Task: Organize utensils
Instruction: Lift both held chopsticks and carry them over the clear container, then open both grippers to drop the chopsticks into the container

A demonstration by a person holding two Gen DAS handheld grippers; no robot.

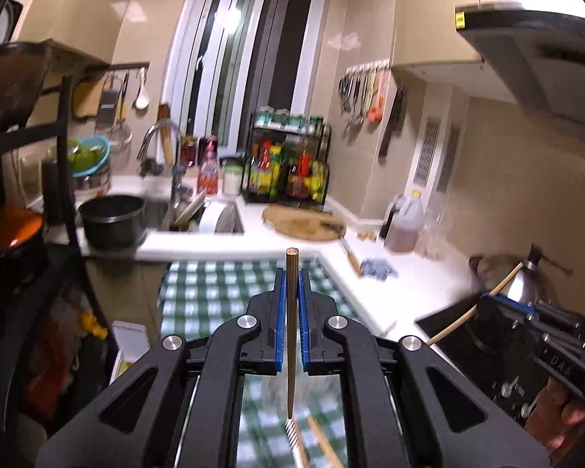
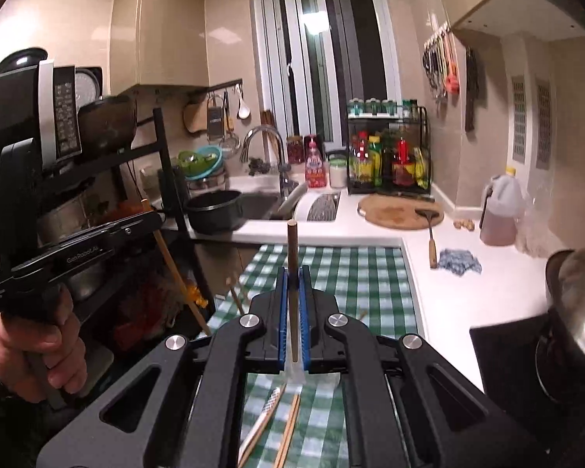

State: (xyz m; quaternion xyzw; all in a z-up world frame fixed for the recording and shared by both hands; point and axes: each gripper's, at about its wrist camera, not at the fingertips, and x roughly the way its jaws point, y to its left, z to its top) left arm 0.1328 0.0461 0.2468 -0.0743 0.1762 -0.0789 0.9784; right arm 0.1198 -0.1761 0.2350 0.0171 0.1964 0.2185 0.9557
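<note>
My left gripper [image 1: 291, 279] is shut on a brown wooden chopstick [image 1: 291, 331] that stands upright between the blue pads, thick end up. My right gripper [image 2: 292, 277] is shut on a second brown chopstick [image 2: 292, 257], also upright. Each gripper shows in the other's view: the right one [image 1: 499, 304] at the right with its chopstick slanting, the left one [image 2: 144, 218] at the left. Both hover above the green checked tablecloth [image 2: 355, 273]. More chopsticks [image 2: 288, 429] and a white-handled utensil [image 2: 261, 421] lie on the cloth below.
White counter [image 2: 440, 284] wraps the cloth at the back and right, with a round cutting board [image 2: 399, 210], a cleaver, a blue rag [image 2: 458, 261] and an oil jug [image 2: 501, 210]. Sink and black pot [image 2: 214, 210] are at the back left, a black shelf rack [image 2: 163, 148] at left, a kettle and stove at right.
</note>
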